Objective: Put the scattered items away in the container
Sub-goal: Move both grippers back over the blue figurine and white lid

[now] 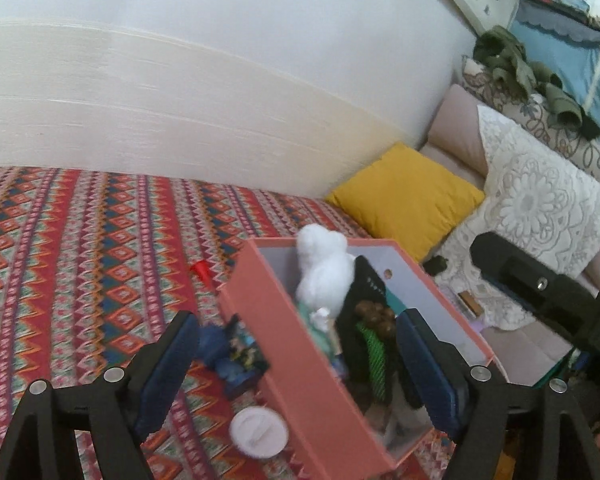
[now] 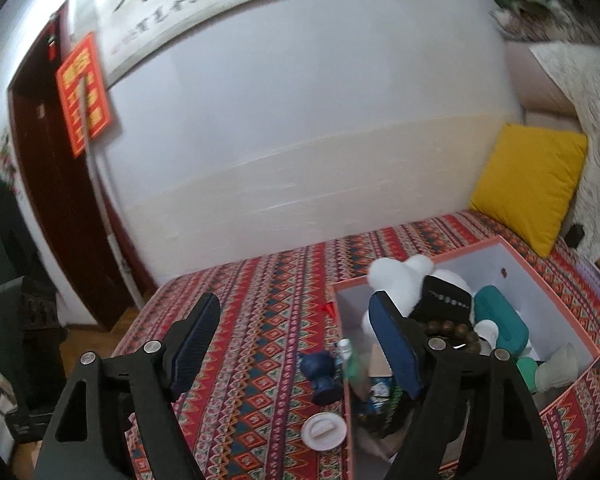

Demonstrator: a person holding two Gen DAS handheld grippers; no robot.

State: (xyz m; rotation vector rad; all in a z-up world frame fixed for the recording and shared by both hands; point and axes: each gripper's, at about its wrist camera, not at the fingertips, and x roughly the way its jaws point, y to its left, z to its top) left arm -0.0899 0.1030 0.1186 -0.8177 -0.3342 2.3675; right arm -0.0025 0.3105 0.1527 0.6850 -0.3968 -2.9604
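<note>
Both grippers, left gripper [image 1: 300,364] and right gripper [image 2: 296,344], hang spread wide, each straddling the pink box [image 1: 260,308] wall.

**Pink box part filled, three items left on the bedspread**

An open pink box [image 1: 300,392] with a white inside is seen on the patterned bedspread. A white plush toy [image 1: 324,272], a black basket [image 1: 366,284], brown beads [image 1: 374,312] and a teal case [image 2: 500,320] are held in it. Just beside its left wall, a blue figurine [image 2: 320,374] and a round white lid [image 2: 324,432] are left outside; a small red piece [image 1: 200,269] is found farther back.
</note>
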